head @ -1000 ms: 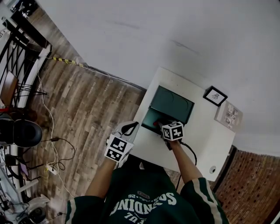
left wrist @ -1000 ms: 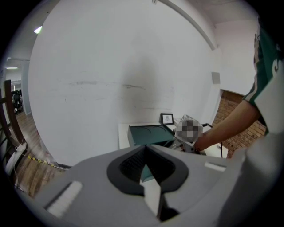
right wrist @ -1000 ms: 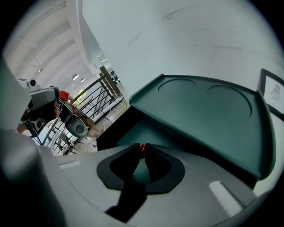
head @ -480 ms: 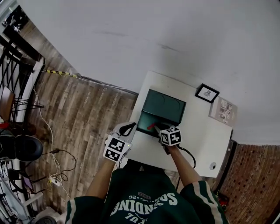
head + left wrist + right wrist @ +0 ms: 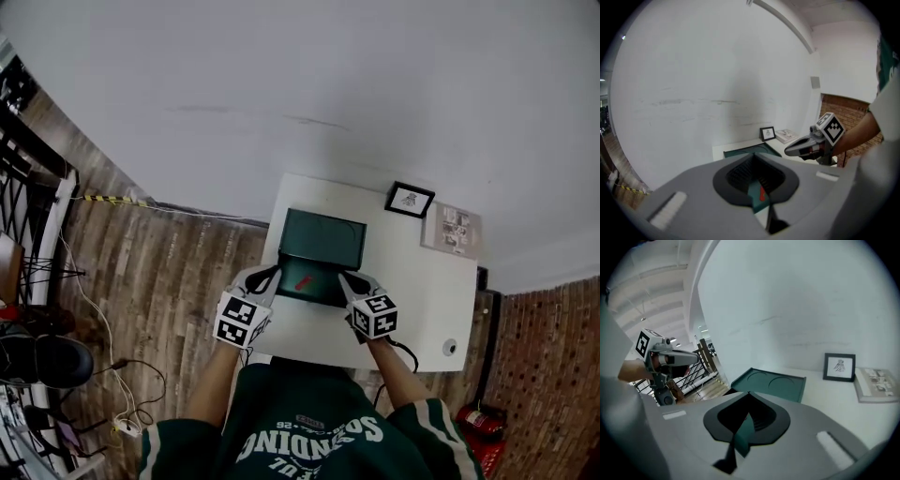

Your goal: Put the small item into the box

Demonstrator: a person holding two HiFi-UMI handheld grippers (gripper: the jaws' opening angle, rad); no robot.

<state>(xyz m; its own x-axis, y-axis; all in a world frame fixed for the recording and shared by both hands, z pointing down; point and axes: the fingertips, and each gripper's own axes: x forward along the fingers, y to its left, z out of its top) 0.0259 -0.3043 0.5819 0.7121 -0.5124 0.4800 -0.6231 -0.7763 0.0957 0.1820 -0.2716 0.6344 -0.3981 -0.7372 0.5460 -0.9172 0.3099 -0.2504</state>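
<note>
Two grey grippers, left gripper and right gripper, both pinching shut, holding nothing. Between fingertips: one flat red small item lying inside one dark-green rectangular box, lid lying open. Beyond fingertips: one framed picture standing.

The right gripper fills the lower half as a broad grey body, its two jaw tips meeting at a point above a dark hollow. A sliver of green shows through the slit beneath them. Beyond the tips a dark green box sits on a white table, its flat panel marked with two round recesses. To the right, against the white wall, stands a small framed picture, with a booklet lying beside it. At far left the left gripper points rightward, with a marker cube on top, before a black railing.
</note>
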